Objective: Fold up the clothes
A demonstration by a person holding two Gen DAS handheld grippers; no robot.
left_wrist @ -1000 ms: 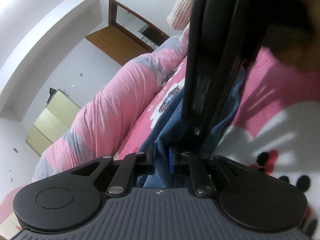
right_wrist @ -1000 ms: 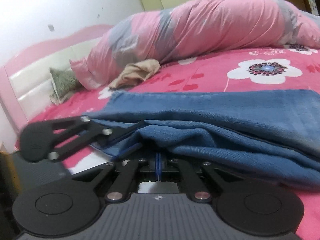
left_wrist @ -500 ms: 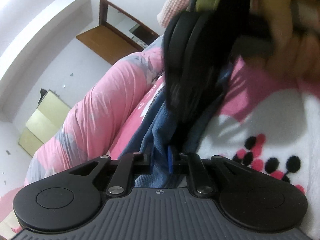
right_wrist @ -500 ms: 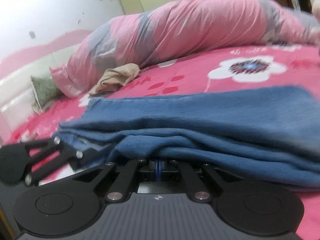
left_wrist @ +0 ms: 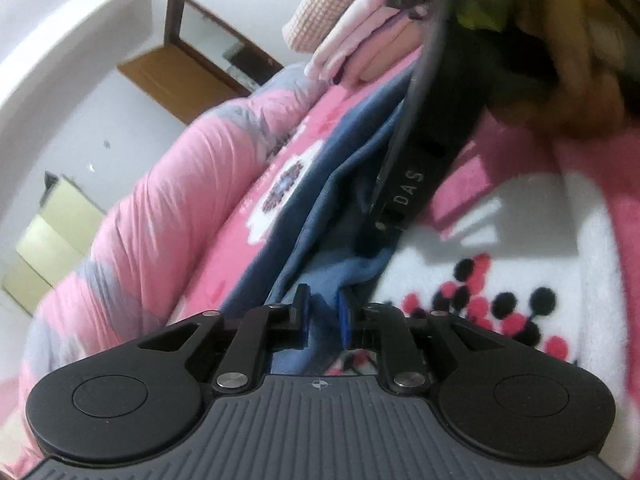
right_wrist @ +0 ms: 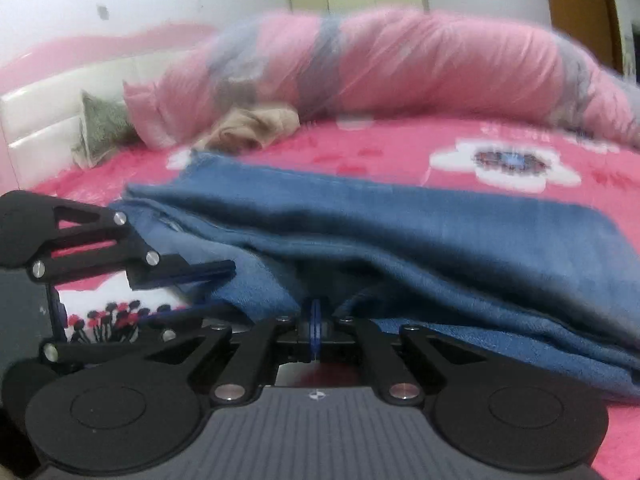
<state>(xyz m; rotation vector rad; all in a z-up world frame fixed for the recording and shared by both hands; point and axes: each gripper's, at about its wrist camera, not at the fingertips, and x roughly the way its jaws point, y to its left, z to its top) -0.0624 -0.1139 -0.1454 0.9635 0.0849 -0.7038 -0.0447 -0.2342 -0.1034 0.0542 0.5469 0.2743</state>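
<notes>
A blue garment [right_wrist: 400,232] lies folded in layers on the pink flowered bed [right_wrist: 400,152]. My right gripper [right_wrist: 315,320] is shut at the garment's near edge, with blue cloth bunched around its tips. My left gripper [left_wrist: 324,312] has its jaws parted with an edge of the blue garment [left_wrist: 344,184] lying between them. It shows in the right wrist view [right_wrist: 192,288] at the left, jaws apart around the cloth's corner. The right gripper's black body [left_wrist: 432,128] and the hand holding it fill the upper right of the left wrist view.
A rolled pink and grey quilt [right_wrist: 400,68] lies along the far side of the bed. A beige garment [right_wrist: 252,128] and a grey-green cushion [right_wrist: 104,128] sit by the white headboard [right_wrist: 40,128]. Folded pink clothes [left_wrist: 360,44] are stacked at the bed's end.
My left gripper's jaws have opened wider around the blue cloth. The right gripper has shifted along the garment's edge, and the cloth lies flatter on the bed.
</notes>
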